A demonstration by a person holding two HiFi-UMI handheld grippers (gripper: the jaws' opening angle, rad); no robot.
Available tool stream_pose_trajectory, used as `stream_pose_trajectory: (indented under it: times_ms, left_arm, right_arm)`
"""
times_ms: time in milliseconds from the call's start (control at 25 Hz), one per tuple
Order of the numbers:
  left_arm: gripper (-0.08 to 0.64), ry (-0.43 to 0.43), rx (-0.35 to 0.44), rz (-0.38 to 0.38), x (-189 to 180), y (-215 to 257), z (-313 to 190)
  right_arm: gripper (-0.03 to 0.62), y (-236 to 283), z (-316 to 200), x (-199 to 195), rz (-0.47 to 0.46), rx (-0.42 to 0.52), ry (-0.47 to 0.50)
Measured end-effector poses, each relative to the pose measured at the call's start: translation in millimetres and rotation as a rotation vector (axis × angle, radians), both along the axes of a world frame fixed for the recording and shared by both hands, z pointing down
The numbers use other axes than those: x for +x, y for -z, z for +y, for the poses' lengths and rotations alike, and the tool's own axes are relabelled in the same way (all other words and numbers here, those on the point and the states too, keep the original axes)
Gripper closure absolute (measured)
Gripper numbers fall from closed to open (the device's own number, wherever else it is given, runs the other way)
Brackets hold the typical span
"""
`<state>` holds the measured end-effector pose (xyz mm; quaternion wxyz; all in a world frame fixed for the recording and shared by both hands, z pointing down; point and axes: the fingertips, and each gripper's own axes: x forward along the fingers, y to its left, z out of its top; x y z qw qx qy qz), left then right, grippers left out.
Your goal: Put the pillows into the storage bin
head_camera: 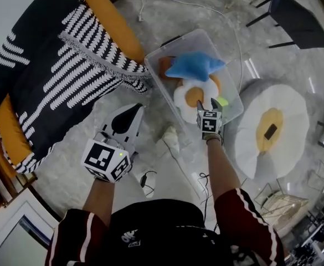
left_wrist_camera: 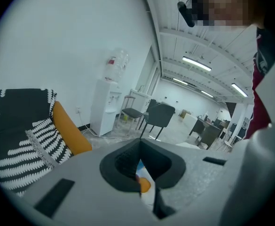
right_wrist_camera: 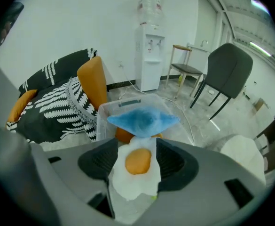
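Note:
A clear storage bin stands on the floor and holds a blue pillow, a small fried-egg pillow and an orange one beneath them. My right gripper hangs just above the bin's near end, jaws open. In the right gripper view the egg pillow lies below the gap of that gripper, untouched, with the blue pillow behind it. A large fried-egg pillow lies on the floor to the right. My left gripper hovers left of the bin, shut and empty.
An orange sofa under a black-and-white throw fills the left side. A dark chair stands at the back right. Cables and a crumpled white thing lie on the floor by my feet. A water dispenser stands against the wall.

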<state>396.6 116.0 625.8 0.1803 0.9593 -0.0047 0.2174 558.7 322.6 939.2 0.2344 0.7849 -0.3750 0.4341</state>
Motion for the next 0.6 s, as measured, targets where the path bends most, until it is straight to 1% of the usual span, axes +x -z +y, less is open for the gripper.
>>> stream_pose_trajectory:
  times_ms: [120,200,320,440,600]
  left_arm:
    - [0.558,-0.017,0.017,0.013,-19,20,-7]
    - [0.558,-0.012,0.014,0.030,-35,33,-16]
    - [0.558,0.025,-0.010,0.055,-66,55,-31]
    - [0.558,0.060,-0.001,0.070,-104,80,-48]
    - [0.558,0.141,-0.002,0.127,-154,118,-86]
  right_arm:
    - [0.331,34,-3,2,0.041,0.010,-0.024]
    - [0.331,56,-7,1,0.064,0.027,-0.046]
    - [0.331,96,-18,-10,0.085,0.065,-0.067]
    - [0.331,140,-25,-33,0.099,0.104,-0.081]
    - [0.330,203,-58,-57,0.142,0.165,-0.055]
